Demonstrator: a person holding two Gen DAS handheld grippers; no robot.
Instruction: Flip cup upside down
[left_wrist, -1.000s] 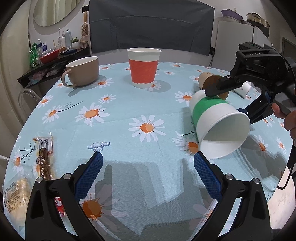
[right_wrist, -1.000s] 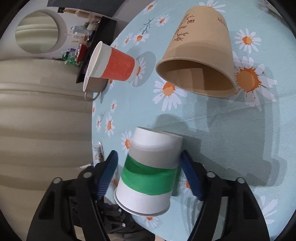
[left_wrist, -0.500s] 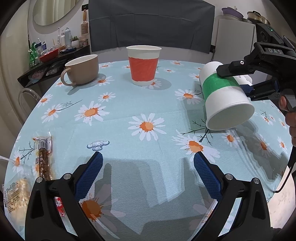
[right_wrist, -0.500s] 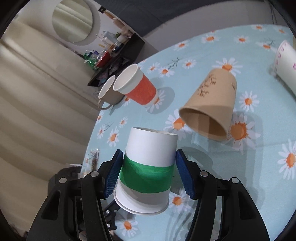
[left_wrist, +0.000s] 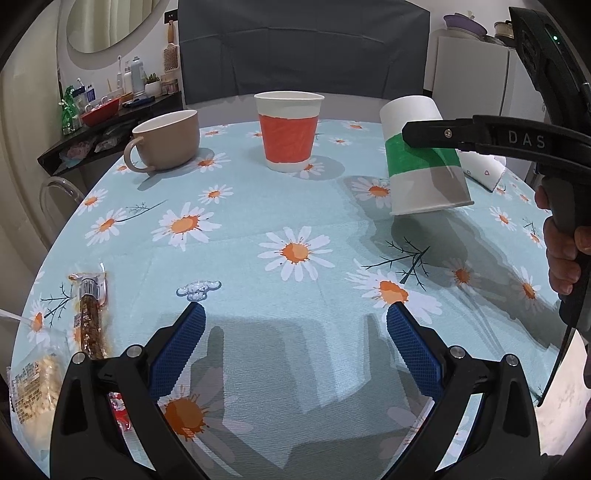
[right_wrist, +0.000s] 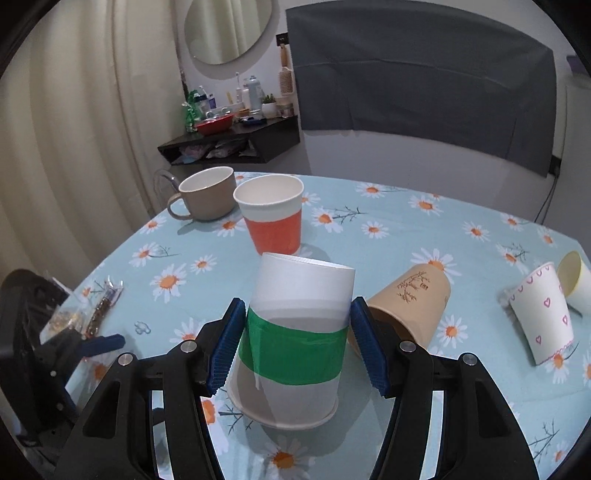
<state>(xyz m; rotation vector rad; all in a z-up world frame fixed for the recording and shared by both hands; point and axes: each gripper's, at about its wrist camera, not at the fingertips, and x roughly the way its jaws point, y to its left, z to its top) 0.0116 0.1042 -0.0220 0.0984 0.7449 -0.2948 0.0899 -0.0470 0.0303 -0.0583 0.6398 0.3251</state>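
My right gripper (right_wrist: 297, 347) is shut on a white paper cup with a green band (right_wrist: 295, 339). It holds the cup nearly upside down, mouth downward, just above the daisy tablecloth (right_wrist: 406, 221). The cup also shows in the left wrist view (left_wrist: 421, 158) at the right, tilted slightly, with the right gripper's black finger (left_wrist: 461, 138) across it. My left gripper (left_wrist: 295, 343) is open and empty, low over the near part of the table.
An upright red-banded paper cup (right_wrist: 271, 218) and a beige mug (right_wrist: 207, 194) stand at the back. A brown paper cup (right_wrist: 410, 306), a heart-pattern cup (right_wrist: 543, 314) and a yellow cup (right_wrist: 576, 280) lie to the right. Snack packets (left_wrist: 88, 314) lie at the left edge.
My right gripper has turned the green-banded cup from lying on its side to nearly mouth-down and moved it back and right. My left gripper has not moved.
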